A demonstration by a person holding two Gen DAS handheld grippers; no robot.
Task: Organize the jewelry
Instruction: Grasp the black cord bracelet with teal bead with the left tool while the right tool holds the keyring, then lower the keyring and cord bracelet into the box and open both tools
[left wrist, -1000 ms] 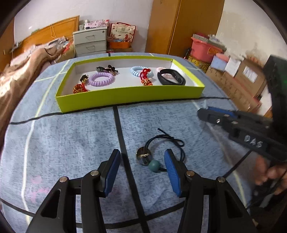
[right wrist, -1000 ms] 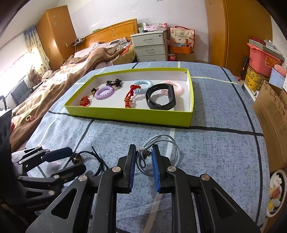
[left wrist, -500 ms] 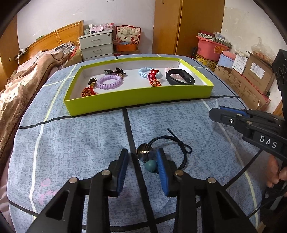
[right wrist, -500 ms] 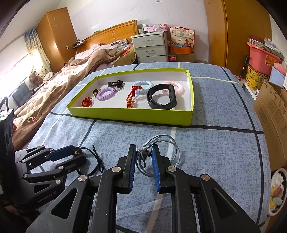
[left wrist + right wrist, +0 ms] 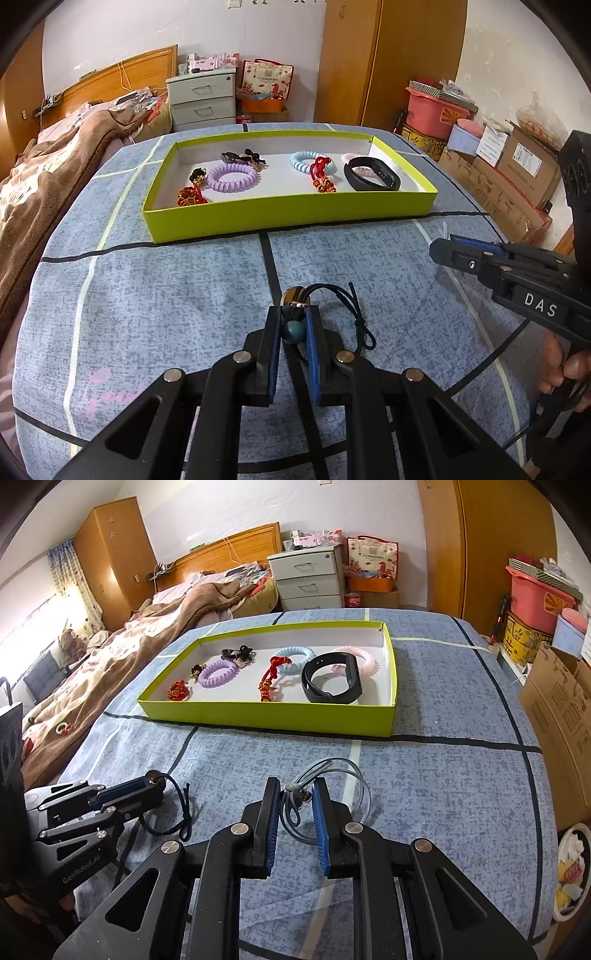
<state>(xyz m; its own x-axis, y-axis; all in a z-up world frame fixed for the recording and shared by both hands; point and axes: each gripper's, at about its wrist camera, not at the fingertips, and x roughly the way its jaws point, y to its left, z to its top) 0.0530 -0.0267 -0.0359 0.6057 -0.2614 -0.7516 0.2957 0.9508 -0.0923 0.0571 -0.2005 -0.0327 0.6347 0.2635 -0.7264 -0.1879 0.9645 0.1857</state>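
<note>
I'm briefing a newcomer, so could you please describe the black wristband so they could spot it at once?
Find the lime-green tray lying on the blue bedspread. Look toward its right end, where the black wristband rests partly over a pink coil hair tie. It is the only smooth, solid black band there; its neighbours are pastel coils and red knotted charms.

White walls, wooden wardrobe [image 5: 388, 62], grey drawers [image 5: 308, 579], unmade bed [image 5: 147, 624]
</note>
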